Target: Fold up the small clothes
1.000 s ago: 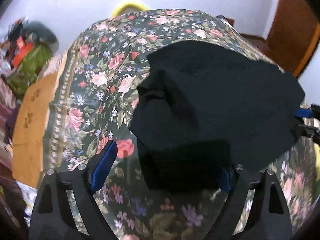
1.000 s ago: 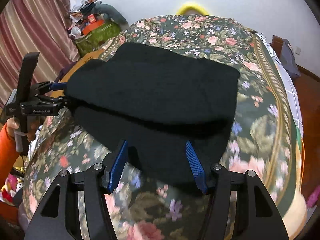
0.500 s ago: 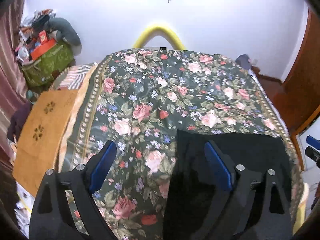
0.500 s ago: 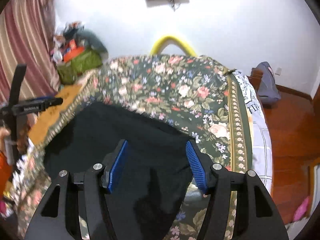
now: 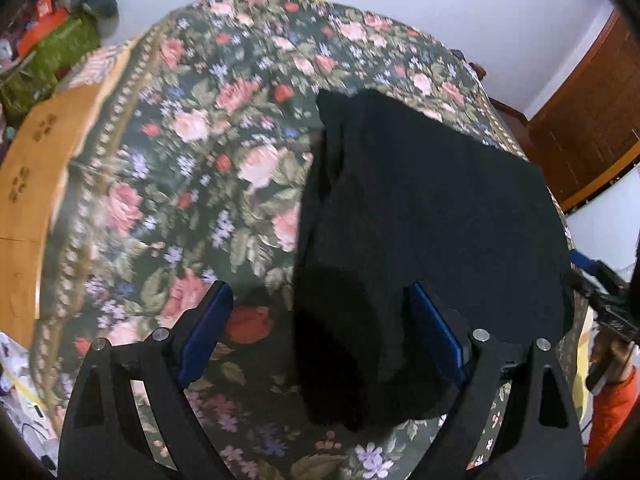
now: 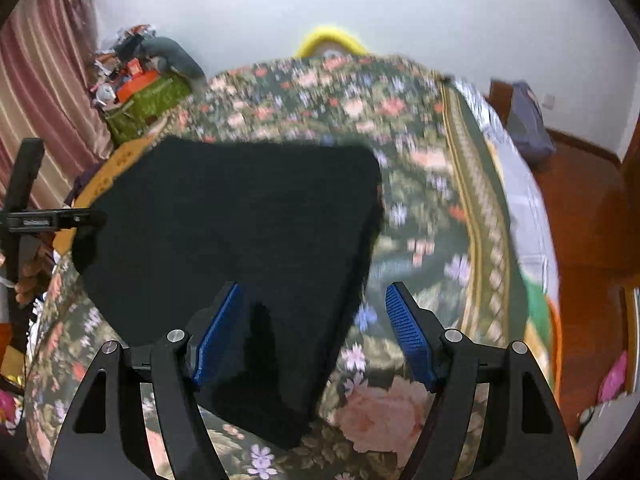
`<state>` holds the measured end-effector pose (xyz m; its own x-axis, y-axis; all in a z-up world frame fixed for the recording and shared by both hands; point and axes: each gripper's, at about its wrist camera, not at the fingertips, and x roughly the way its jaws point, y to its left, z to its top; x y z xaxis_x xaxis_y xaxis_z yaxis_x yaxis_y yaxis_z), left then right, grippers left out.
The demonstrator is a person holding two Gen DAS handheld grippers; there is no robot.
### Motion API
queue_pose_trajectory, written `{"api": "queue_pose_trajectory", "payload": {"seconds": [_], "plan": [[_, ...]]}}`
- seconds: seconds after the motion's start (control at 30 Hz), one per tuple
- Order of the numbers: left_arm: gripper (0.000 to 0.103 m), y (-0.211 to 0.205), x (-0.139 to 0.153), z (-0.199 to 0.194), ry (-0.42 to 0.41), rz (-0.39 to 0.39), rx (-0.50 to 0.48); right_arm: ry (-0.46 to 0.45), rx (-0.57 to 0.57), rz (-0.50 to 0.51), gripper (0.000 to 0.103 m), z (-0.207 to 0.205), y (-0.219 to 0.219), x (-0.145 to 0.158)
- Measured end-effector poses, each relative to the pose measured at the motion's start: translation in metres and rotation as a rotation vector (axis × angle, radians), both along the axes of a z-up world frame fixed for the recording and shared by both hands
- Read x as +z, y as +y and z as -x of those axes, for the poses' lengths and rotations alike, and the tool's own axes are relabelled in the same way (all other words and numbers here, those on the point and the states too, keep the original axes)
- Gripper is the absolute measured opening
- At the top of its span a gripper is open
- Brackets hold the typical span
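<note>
Black garment (image 5: 420, 220), folded, on floral bed (image 5: 192, 168)
Right gripper (image 6: 312, 332) jaws just widened, released; left gripper (image 5: 320, 332) likewise (fold apparently done).

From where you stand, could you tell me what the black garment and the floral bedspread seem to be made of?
Black garment: soft matte fabric, perhaps knit or fleece; it drapes in limp folds without sheen.
Floral bedspread: printed woven cloth, probably cotton-like; flat roses, bordered edge, dull finish. Blur hides the weave.

Black garment (image 5: 420, 220), floral bedspread (image 5: 208, 152), open tool (image 5: 320, 336)
</note>
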<state>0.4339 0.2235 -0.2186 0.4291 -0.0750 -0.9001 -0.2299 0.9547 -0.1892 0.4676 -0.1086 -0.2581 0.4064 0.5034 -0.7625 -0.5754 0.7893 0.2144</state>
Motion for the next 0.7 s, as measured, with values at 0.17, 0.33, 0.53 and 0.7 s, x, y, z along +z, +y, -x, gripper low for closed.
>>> {"api": "queue_pose_trajectory", "payload": {"seconds": [0.17,0.33,0.53,0.7], "plan": [[0.088,0.0,-0.013,-0.012,-0.02,0.079,0.019,0.015,-0.018,-0.074,0.071,-0.011,0.003,-0.011],[0.068,-0.006,-0.011,-0.022,-0.063,0.103,-0.008,0.033,-0.019,-0.146,0.064,-0.022,0.017,-0.016],[0.019,-0.004,-0.004,-0.02,-0.085,0.165,-0.015,0.051,-0.015,-0.198,0.019,-0.014,0.026,-0.016],[0.013,-0.006,0.011,-0.003,-0.105,0.173,-0.016,0.045,0.001,-0.215,0.012,0.0,0.02,-0.003]]}}
